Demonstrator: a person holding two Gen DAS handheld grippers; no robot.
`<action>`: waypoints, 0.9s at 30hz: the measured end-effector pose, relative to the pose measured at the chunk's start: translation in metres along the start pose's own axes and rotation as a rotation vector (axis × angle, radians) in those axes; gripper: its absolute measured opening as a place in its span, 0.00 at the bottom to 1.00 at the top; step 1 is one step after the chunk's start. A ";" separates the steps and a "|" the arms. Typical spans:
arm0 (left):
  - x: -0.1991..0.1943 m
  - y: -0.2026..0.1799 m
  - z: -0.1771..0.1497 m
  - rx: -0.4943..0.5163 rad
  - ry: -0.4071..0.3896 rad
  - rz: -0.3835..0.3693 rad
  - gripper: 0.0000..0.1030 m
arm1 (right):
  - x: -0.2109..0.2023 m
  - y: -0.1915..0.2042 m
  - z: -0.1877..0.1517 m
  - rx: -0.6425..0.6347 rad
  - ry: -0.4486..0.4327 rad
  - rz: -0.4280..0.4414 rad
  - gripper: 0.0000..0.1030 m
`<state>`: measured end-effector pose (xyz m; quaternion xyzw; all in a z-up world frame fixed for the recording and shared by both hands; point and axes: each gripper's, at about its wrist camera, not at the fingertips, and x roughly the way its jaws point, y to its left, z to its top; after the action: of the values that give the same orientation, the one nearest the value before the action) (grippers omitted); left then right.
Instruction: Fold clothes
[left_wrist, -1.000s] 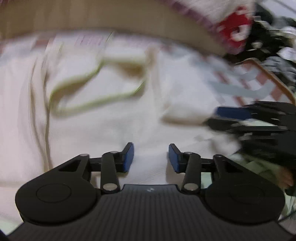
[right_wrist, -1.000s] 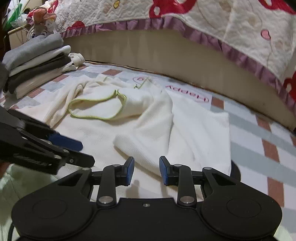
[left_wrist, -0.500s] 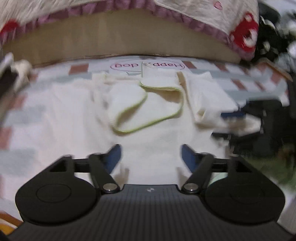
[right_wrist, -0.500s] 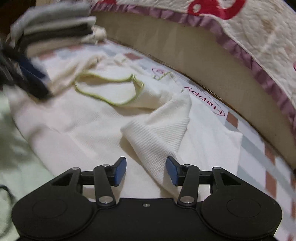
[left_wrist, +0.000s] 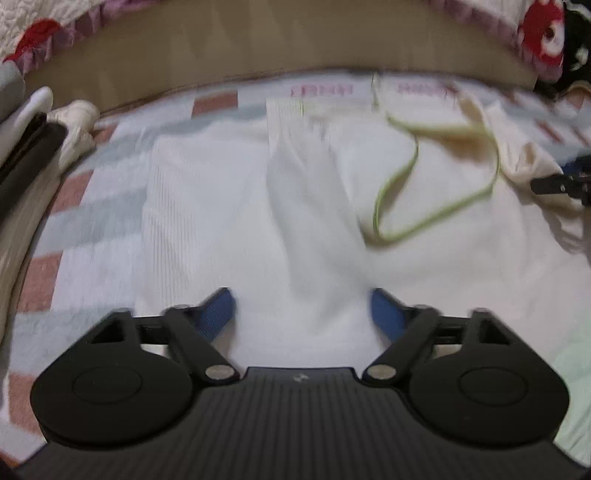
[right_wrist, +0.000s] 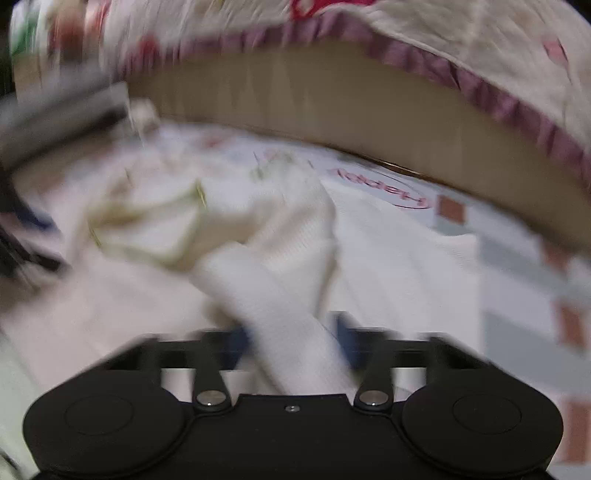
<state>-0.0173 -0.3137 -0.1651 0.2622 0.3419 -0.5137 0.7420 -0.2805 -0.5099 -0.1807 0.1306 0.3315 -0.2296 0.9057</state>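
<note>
Our right gripper (right_wrist: 291, 341) has just been closing and pinches the cream sweater's sleeve (right_wrist: 280, 295) between its pads; our left gripper (left_wrist: 301, 308) has narrowed yet stands spread over the sweater body (left_wrist: 221, 221), gripping nothing; one-sided pulling may bunch the cloth.

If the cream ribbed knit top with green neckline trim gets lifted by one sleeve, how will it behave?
The cream ribbed knit top is probably floppy: its sleeve bunches between the right gripper pads. Likely light, as folds stand up loosely. It should trail rather than lift whole.
</note>
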 end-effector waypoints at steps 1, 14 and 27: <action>0.005 0.001 0.004 0.049 0.000 0.021 0.12 | -0.004 -0.006 0.002 0.043 -0.028 0.005 0.11; 0.022 0.106 0.039 -0.273 -0.100 0.066 0.14 | 0.009 -0.097 0.014 0.299 -0.014 -0.294 0.11; -0.018 0.072 0.026 -0.045 -0.036 -0.134 0.91 | 0.029 -0.118 -0.002 0.453 -0.002 -0.159 0.28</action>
<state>0.0526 -0.2978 -0.1319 0.2127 0.3569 -0.5591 0.7175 -0.3213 -0.6205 -0.2111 0.3038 0.2798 -0.3686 0.8328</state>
